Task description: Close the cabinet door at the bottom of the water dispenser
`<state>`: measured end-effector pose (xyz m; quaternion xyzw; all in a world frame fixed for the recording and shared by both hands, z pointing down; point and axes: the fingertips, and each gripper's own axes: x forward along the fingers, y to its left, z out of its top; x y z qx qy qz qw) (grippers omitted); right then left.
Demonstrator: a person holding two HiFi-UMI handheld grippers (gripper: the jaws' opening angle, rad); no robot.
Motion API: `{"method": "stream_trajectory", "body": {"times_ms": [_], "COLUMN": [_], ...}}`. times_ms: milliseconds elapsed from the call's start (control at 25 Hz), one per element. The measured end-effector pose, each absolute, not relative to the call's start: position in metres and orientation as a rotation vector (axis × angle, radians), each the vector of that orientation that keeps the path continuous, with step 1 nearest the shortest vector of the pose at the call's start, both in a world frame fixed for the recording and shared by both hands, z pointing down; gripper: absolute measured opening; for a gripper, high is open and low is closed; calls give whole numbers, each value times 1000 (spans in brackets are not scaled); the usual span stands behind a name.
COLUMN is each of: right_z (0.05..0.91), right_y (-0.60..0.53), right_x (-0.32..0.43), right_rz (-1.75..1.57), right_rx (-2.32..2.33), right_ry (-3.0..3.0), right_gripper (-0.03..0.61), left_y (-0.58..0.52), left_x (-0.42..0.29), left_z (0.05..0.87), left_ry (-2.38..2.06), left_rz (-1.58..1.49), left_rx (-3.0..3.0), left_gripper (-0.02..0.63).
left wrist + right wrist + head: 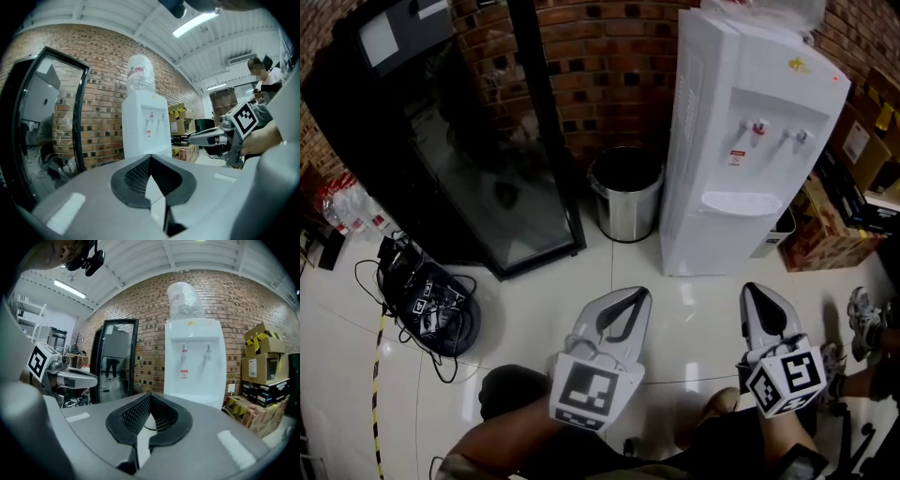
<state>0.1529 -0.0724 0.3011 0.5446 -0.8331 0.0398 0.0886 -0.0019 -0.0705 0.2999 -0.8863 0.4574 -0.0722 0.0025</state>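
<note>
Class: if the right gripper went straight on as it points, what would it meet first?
The right gripper would probably reach the brick wall just left of the water dispenser, or the steel bin standing there; depth is unclear.

Glossy pale tiled floor (525,309), bearing a white water dispenser (741,141), steel bin (625,197) beside it, black glass-door cabinet (459,141), tangled cables (431,309), cardboard boxes (825,230).

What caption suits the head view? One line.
Left gripper and right gripper, both shut, face the water dispenser beside a steel bin.
</note>
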Motion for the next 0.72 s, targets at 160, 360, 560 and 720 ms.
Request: {"method": "stream_trajectory", "body": {"times_ms": [160, 360, 560, 720], "right_z": [309, 310, 314, 317], "right_y": [-63, -61, -57, -59], "right_x": [125, 104, 89, 88], "right_rz": [135, 167, 176, 179], "right_rx": [1488, 1395, 1321, 1317], "right_ry": [-2539, -2591, -2619, -2614], "right_gripper": [0, 0, 0, 0], "left_y": [-56, -56, -54, -48], "left_x": [-9, -34, -39, -26], "left_z": [295, 292, 295, 298], "left_ry": [1462, 1622, 1660, 1601], "left_rz": [-225, -169, -179, -218], "left_rx": [-2772, -2748, -2749, -2751], "left_gripper": [2, 2, 2, 1]}}
